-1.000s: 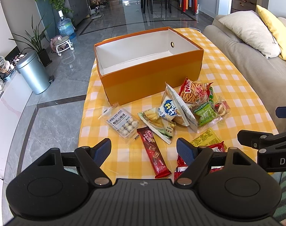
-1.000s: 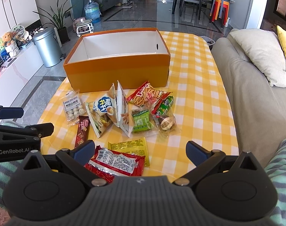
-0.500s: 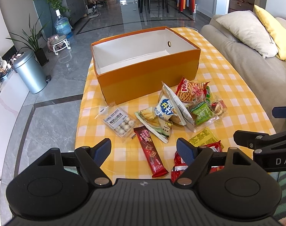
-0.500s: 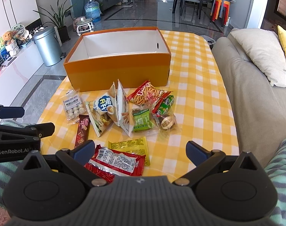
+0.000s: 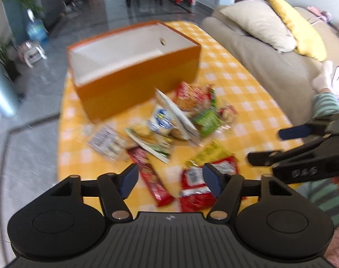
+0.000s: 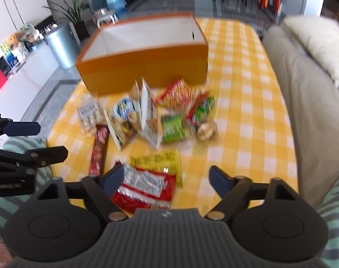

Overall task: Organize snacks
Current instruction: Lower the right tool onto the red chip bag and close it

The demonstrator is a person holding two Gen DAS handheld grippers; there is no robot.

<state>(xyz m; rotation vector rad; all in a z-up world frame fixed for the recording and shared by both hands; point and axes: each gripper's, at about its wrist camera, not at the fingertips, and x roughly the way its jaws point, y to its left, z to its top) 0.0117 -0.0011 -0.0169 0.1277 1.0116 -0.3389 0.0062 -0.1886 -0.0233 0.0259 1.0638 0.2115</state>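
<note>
Both hand-held grippers, left [image 5: 169, 179] and right [image 6: 166, 178], hover wide apart over snack packets [image 6: 147, 120] before the orange box [image 6: 145, 51], which holds nothing.

We see bright daylight, both views smeared by motion blur, fisheye bending the edges, glare on the floor [image 5: 115, 20].

Both hand-held grippers [image 5: 170, 182] [image 6: 166, 179] agape, unladen

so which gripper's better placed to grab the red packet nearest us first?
Right, probably. The right gripper is open with the red packet lying between its fingers. The left gripper, also open, frames the brown bar instead.
</note>
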